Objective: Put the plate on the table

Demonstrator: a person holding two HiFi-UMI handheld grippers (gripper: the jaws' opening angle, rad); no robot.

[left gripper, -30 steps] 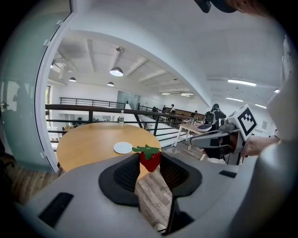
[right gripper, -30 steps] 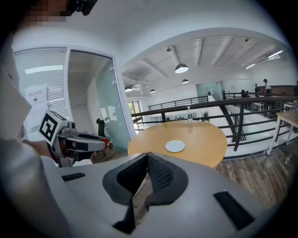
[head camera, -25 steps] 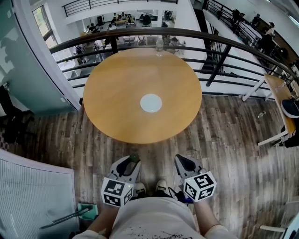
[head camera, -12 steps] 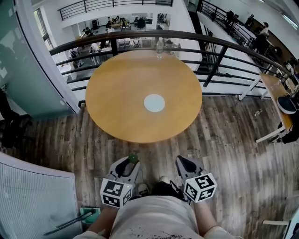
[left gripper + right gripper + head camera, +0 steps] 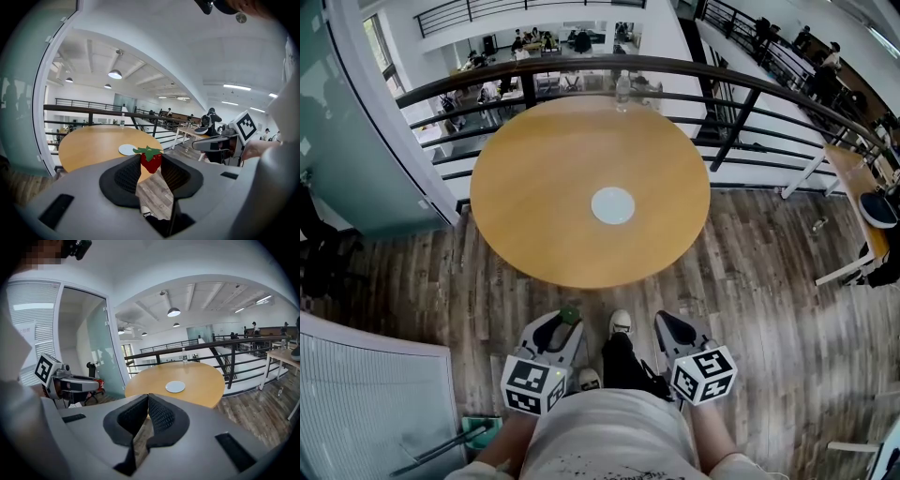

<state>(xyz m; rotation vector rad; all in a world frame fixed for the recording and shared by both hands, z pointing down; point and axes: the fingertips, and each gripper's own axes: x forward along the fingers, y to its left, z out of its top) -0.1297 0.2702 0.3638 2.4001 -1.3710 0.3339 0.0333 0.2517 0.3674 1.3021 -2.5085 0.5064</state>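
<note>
A small white plate (image 5: pixel 612 205) lies near the middle of the round wooden table (image 5: pixel 534 187); it also shows as the plate (image 5: pixel 126 149) and the plate (image 5: pixel 175 386) in the two gripper views. Both grippers are held low in front of the person, short of the table's near edge. My left gripper (image 5: pixel 566 325) is shut on a red toy strawberry (image 5: pixel 151 160) with a green leafy top, pinched between the jaw tips. My right gripper (image 5: pixel 667 324) is shut, its pads meeting with nothing between them.
A clear bottle (image 5: pixel 622 91) stands at the table's far edge, by a dark railing (image 5: pixel 750 89). A glass wall (image 5: pixel 356 141) runs along the left. Another table (image 5: pixel 862 192) stands at the right. The person's shoe (image 5: pixel 620 323) is on the wood floor between the grippers.
The person has stepped one foot forward between the grippers, and the view has shifted slightly toward the table. Both grippers keep their places and their states.
</note>
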